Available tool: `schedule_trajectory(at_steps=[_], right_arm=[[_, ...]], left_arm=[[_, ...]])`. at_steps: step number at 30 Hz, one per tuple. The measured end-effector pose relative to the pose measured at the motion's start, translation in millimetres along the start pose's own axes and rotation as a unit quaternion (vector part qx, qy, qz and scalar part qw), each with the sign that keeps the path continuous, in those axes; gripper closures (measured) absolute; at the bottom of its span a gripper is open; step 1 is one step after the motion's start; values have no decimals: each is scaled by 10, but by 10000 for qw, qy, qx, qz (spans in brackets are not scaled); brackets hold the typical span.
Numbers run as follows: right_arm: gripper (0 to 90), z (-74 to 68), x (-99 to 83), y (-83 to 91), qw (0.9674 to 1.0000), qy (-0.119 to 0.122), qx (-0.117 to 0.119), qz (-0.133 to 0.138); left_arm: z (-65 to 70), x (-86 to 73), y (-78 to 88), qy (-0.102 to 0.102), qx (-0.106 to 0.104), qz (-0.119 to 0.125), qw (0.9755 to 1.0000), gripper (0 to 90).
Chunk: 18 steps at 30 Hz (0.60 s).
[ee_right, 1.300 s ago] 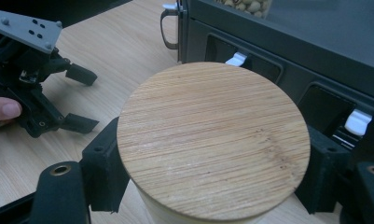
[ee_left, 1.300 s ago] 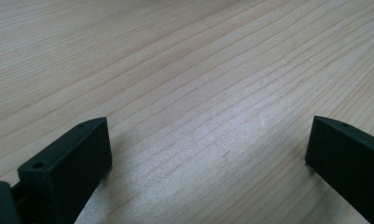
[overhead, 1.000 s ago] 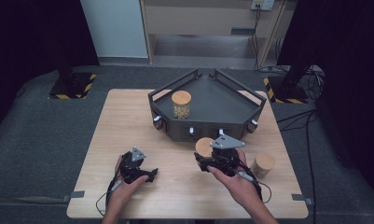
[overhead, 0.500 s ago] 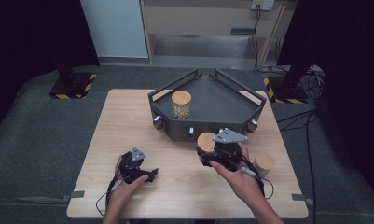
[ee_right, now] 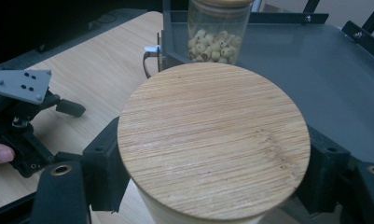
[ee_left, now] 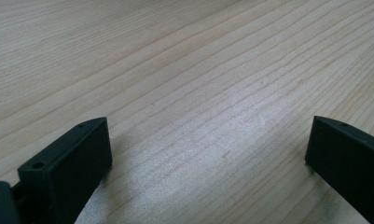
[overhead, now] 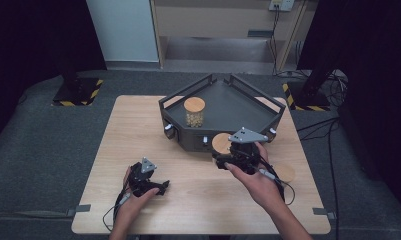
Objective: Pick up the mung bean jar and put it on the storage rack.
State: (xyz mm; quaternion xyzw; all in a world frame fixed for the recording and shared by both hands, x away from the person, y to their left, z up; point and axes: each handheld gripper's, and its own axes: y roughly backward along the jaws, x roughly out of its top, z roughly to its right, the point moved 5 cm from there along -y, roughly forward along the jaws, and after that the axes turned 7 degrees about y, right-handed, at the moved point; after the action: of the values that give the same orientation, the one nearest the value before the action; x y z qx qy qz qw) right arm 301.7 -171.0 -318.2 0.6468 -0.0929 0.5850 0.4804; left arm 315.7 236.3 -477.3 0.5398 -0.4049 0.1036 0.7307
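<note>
High view: my right gripper (overhead: 227, 159) is clamping a wood-lidded jar (overhead: 221, 143) and has been carrying it up off the table (overhead: 113, 140) toward the front wall of the dark tray (overhead: 248, 102); a second ago it was lower and nearer me. I judge the jar is joining the bean jar (overhead: 194, 111) already standing inside. My left gripper (overhead: 158, 187) is resting on the wood, jaws apart and empty. Another jar (overhead: 286, 173) is waiting by my right wrist.
</note>
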Motion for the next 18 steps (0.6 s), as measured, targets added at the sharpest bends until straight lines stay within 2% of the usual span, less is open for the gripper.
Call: schedule_trajectory(at_steps=[10, 18], right_arm=[[256, 7, 138, -30, 10000, 60, -1, 24], [256, 17, 226, -60, 10000, 6, 8, 32]], left_arm=[[1, 0, 0, -4, 3, -2, 10000, 0], [-1, 1, 0, -5, 0, -3, 10000, 0]])
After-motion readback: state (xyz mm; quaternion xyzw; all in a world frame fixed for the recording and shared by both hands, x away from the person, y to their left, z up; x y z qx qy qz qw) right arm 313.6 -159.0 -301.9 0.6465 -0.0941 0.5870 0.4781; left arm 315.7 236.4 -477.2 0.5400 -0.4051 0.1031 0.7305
